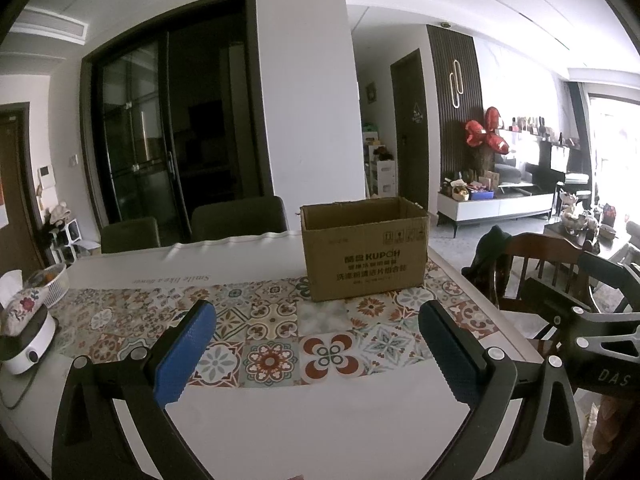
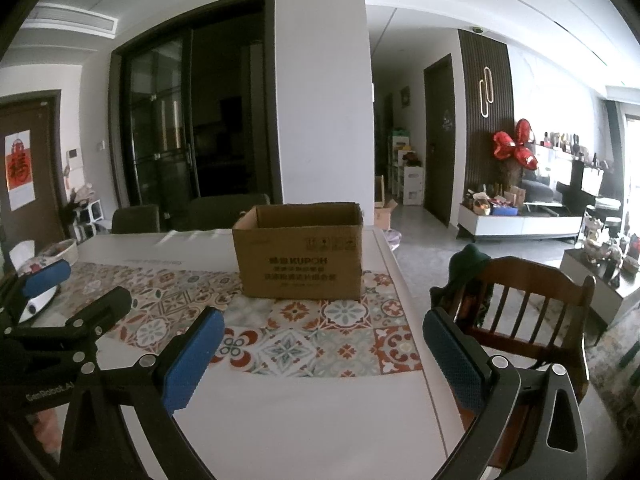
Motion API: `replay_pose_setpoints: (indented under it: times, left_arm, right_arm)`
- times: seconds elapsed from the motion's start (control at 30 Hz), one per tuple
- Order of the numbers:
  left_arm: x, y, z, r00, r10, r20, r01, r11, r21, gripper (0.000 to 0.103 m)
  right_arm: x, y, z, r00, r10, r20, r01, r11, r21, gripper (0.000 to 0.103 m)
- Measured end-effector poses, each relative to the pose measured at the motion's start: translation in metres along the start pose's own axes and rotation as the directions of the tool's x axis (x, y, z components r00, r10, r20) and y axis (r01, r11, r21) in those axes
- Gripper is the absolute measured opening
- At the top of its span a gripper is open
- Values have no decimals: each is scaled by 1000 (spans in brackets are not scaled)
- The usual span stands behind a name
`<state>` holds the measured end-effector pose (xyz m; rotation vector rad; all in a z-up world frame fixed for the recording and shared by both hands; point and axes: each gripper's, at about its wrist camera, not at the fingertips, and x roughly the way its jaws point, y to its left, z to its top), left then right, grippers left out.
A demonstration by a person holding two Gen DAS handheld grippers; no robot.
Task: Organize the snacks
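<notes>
An open brown cardboard box [image 1: 364, 252] printed KUPOH stands on the patterned tablecloth [image 1: 276, 332] at the far middle of the table; it also shows in the right wrist view [image 2: 302, 258]. Its inside is hidden. No snacks show. My left gripper [image 1: 316, 344] is open and empty, held above the near table, short of the box. My right gripper [image 2: 324, 356] is open and empty, over the table's near right part. The left gripper also shows at the left edge of the right wrist view [image 2: 76, 292].
A tissue box [image 1: 22, 300] on a white appliance [image 1: 28, 344] and a white basket [image 1: 56, 284] sit at the table's left. Dark chairs [image 1: 240, 220] stand behind the table. A wooden chair [image 2: 524, 308] with a dark garment stands at the right edge.
</notes>
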<state>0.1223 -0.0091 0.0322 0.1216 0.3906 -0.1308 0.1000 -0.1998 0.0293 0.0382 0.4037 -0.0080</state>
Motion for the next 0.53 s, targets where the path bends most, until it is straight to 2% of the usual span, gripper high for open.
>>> replay_pose_setpoints:
  times: [0.53]
  left_arm:
    - [-3, 1, 1, 1000, 0, -12, -1, 1000, -9, 103]
  right_arm:
    - [-1, 0, -2, 1000, -2, 0, 2, 1000, 0, 101]
